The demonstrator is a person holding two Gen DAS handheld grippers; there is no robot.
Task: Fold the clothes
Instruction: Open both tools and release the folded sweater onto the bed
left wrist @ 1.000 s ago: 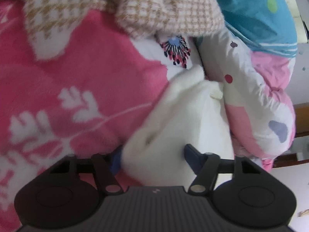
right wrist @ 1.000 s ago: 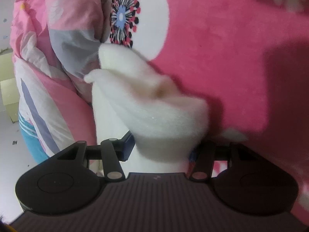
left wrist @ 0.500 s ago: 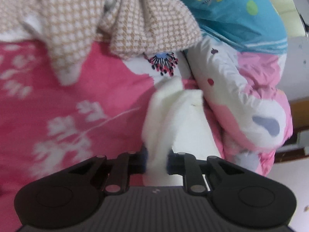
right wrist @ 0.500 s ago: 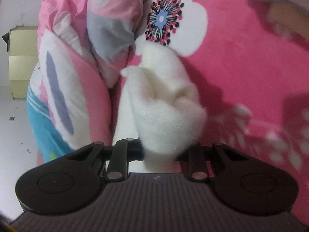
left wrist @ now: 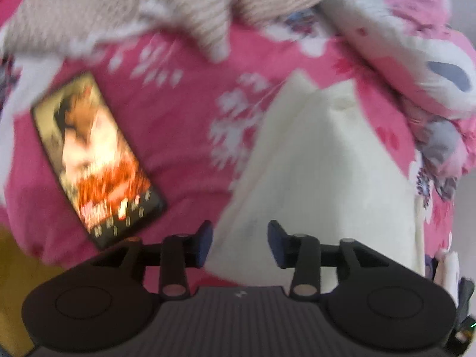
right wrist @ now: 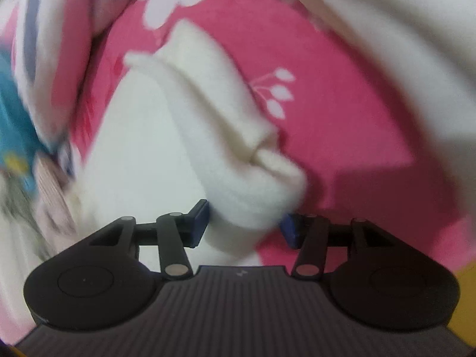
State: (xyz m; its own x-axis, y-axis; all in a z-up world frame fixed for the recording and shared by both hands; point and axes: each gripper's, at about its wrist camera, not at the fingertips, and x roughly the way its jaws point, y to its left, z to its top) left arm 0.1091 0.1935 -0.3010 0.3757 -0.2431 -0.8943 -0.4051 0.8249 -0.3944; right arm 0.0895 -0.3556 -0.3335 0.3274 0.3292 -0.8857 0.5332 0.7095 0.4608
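Pink floral bedspread carried everything. Your left claw had just been opening, white fleece garment under it but pads clear. Your right claw likewise had just been opening; fleece bunched between its jaws, neither pad pressing, as far as blur allowed. Judged: one fold laid down, both releasing. Next you'd need fresh holds on an edge. Phone lay near the garment's left; checked cloth and quilt crowded the far side
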